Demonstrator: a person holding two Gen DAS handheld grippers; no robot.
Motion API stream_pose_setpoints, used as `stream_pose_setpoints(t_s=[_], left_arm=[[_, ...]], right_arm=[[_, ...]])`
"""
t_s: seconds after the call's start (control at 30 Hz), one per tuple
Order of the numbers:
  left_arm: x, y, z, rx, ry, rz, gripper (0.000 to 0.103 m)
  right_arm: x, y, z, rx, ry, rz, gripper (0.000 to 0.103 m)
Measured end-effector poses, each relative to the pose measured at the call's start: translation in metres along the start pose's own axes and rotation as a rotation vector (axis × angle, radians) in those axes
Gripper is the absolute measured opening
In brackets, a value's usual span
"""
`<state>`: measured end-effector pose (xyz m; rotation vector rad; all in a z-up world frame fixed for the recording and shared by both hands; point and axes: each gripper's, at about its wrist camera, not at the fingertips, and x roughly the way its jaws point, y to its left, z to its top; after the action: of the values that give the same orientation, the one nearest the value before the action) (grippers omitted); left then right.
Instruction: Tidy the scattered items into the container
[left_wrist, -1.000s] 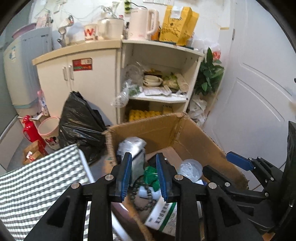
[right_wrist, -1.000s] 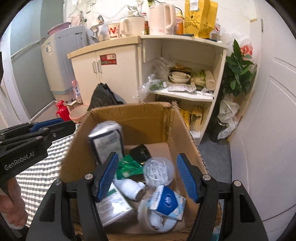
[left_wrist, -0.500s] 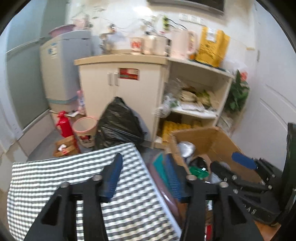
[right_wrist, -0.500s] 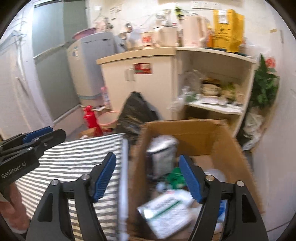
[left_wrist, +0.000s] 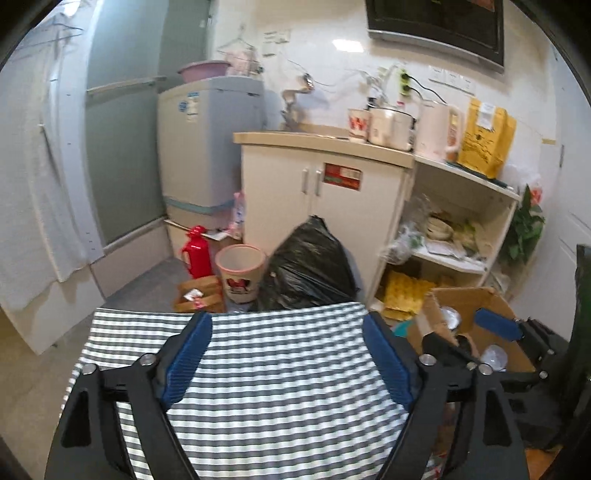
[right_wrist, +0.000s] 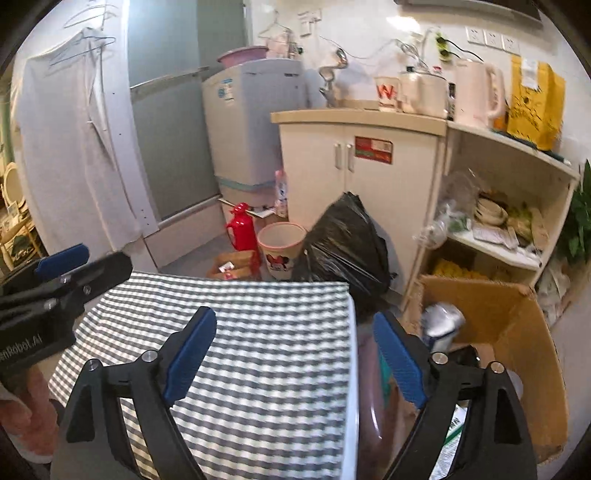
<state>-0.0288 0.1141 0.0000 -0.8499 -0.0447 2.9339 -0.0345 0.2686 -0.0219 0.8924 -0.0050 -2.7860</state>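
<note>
Both tools hang over the checked worktop (left_wrist: 280, 369) with nothing in them — the left hand-held gripper (left_wrist: 291, 354) has its blue pads spread wide apart, and the right hand-held gripper (right_wrist: 295, 354) is just as wide and just as empty. The cardboard box (right_wrist: 517, 332) sits off the worktop's right edge, lower right in both views, and already holds a white packet (right_wrist: 441, 325) leaning on its back wall along with some darker items I can't make out. No loose item shows on the cloth in either view, so the tidying looks nearly or wholly finished, though the near strip of worktop is hidden behind the gripper bodies. The risk from here, as I judge it: something small left under those bodies gets missed, or a careless sweep drags the cloth toward the edge and nudges the box, since the two stand so close.
</note>
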Motion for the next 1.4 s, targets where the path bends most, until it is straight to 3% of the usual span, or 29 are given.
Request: stream_pose_setpoints(t_s=[0.07, 0.17, 0.33, 0.63, 1.4], left_arm=[[-0.005, 0.013, -0.001, -0.008, -0.014, 0.025, 0.099], [-0.012, 0.032, -0.001, -0.019, -0.030, 0.054, 0.103], [-0.018, 0.055, -0.003, -0.020, -0.024, 0.077, 0.103], [-0.019, 0.088, -0.008, -0.036, 0.016, 0.086, 0.103], [0.014, 0.104, -0.016, -0.053, 0.082, 0.078, 0.103]], right_arm=[[0.000, 0.010, 0.002, -0.001, -0.004, 0.002, 0.091], [0.000, 0.025, 0.005, -0.008, -0.011, 0.002, 0.094], [0.002, 0.040, 0.009, -0.005, -0.005, -0.010, 0.103], [0.002, 0.062, 0.008, -0.019, -0.007, -0.051, 0.103], [0.031, 0.072, 0.003, -0.053, 0.015, -0.080, 0.103]])
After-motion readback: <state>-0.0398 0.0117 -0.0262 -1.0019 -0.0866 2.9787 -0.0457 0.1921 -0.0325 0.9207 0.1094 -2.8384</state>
